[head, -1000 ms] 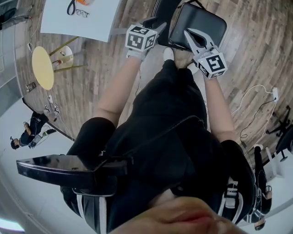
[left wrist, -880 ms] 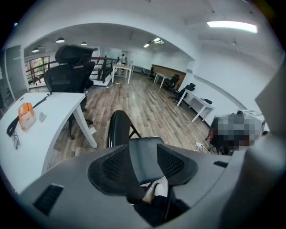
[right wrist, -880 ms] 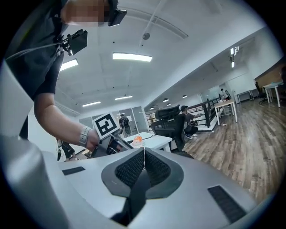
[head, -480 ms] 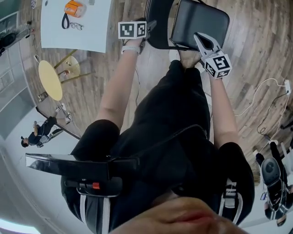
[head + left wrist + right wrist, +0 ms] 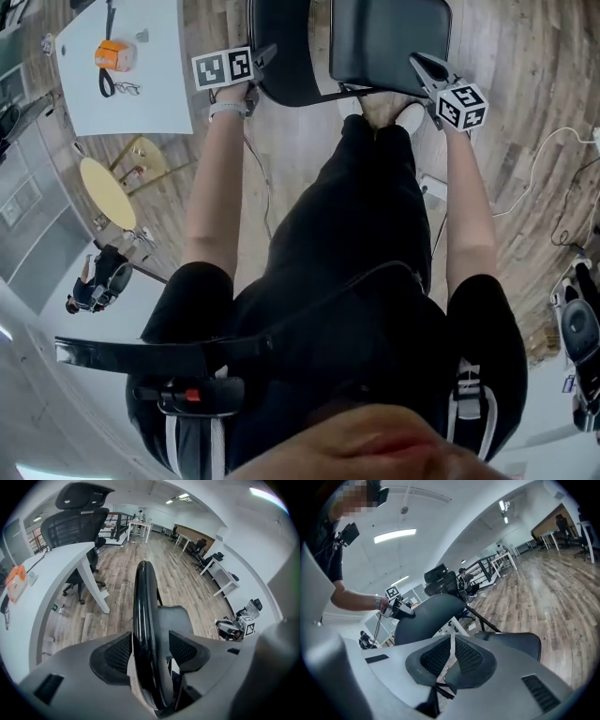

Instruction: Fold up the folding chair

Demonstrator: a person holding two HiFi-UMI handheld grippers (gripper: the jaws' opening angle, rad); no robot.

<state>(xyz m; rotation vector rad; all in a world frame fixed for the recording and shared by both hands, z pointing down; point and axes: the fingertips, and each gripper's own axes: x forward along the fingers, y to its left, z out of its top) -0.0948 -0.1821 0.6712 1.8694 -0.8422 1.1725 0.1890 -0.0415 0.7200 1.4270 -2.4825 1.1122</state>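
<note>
Left gripper view shows the left claw [image 5: 150, 638] with its jaws set wide apart, straddling the upper rim of the black backrest [image 5: 143, 590] of the folding chair [image 5: 347, 42]. The rim stands edge-on between the two ribbed pads [image 5: 117, 652]. It runs just beside the left pad and leaves a gap to the right one, and neither pad visibly presses on it. Just past the claw and below the rim lies the chair's grey-black seat [image 5: 174, 618]. Farther out to the claw's left stands a white desk [image 5: 51, 569] with an orange object [image 5: 17, 576] on it and a mesh-backed office chair [image 5: 77, 520] behind it. Wood-plank floor [image 5: 173, 569] stretches away ahead.

Right gripper view shows the right claw [image 5: 451, 644] with its jaws pressed together and nothing between them. Just beyond it and to its right is the seat. Beyond it and to its left the backrest rises, with the left claw at the backrest's far edge in the person's hand [image 5: 384, 603].

From the head view, the right claw sits near the seat's right front corner, though I cannot tell if it touches. The two claws are well apart, one on each side of the chair.
</note>
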